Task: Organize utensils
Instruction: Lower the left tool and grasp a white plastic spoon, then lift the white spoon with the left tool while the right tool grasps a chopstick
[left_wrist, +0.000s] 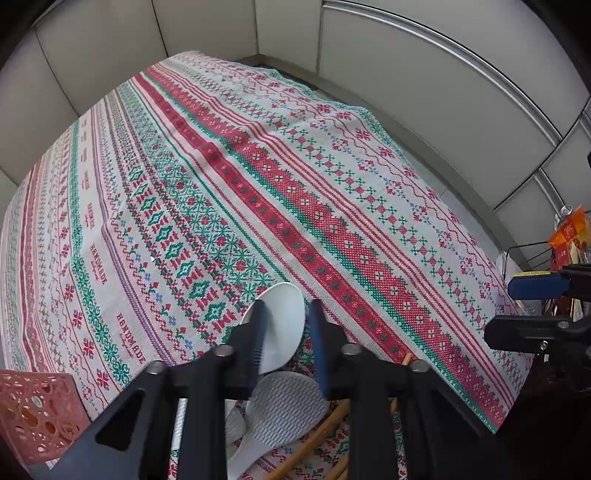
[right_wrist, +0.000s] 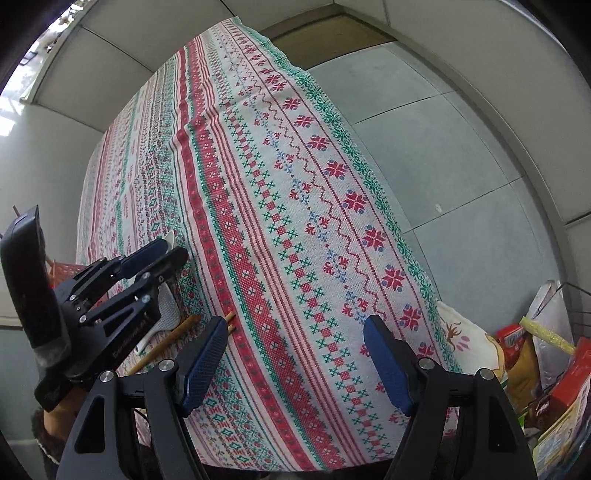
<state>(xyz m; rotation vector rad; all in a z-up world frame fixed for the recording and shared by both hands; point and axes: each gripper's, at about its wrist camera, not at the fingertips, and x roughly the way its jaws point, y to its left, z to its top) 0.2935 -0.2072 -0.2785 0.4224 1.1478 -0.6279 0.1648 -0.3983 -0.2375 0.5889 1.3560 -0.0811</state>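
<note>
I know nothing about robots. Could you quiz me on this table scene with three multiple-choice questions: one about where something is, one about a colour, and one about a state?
1. In the left camera's view, where is the pink basket?
A. top right
B. bottom left
C. dead centre

2. What colour are the pads on the right gripper?
A. blue
B. yellow
C. white

3. How does the right gripper stand?
A. shut on a chopstick
B. shut on a fold of cloth
C. open, with nothing between its fingers

Answers:
1. B: the basket's pink lattice fills the lower left corner of the view.
2. A: both inner faces are a textured dark blue.
3. C: only the patterned tablecloth shows in the wide gap between the fingers.
</note>
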